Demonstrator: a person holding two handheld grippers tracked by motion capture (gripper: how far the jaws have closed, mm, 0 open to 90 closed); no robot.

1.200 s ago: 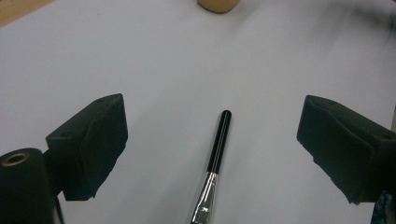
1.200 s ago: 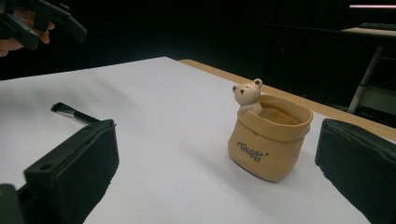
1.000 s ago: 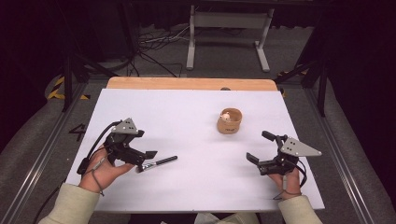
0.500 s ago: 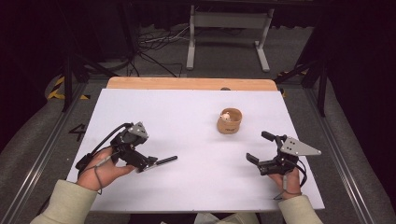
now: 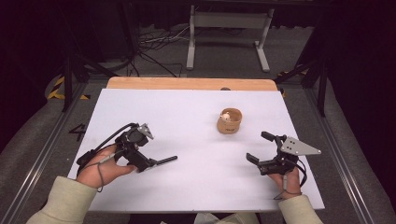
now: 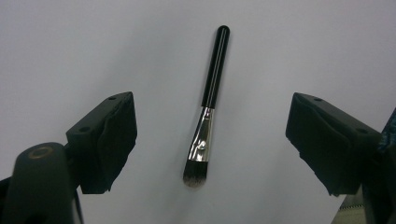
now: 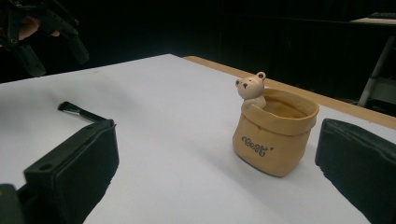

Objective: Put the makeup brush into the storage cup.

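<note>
The left claw [image 6: 205, 140] hangs over the white bench [image 5: 196, 126] with its jaws spread wide, just closed a little — the black makeup brush [image 6: 208, 107] lies flat between them, untouched. The right claw [image 5: 261, 151] is spread too — the bear pot [image 7: 273, 130] sits just ahead.

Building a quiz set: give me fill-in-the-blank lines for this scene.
1. The left tool hangs open above a makeup ____.
2. The brush lies flat on the ____ table.
3. A small ____ figure peeks from the tan pot.
4. The right tool is ____, holding nothing.
Missing: brush; white; bear; open
</note>
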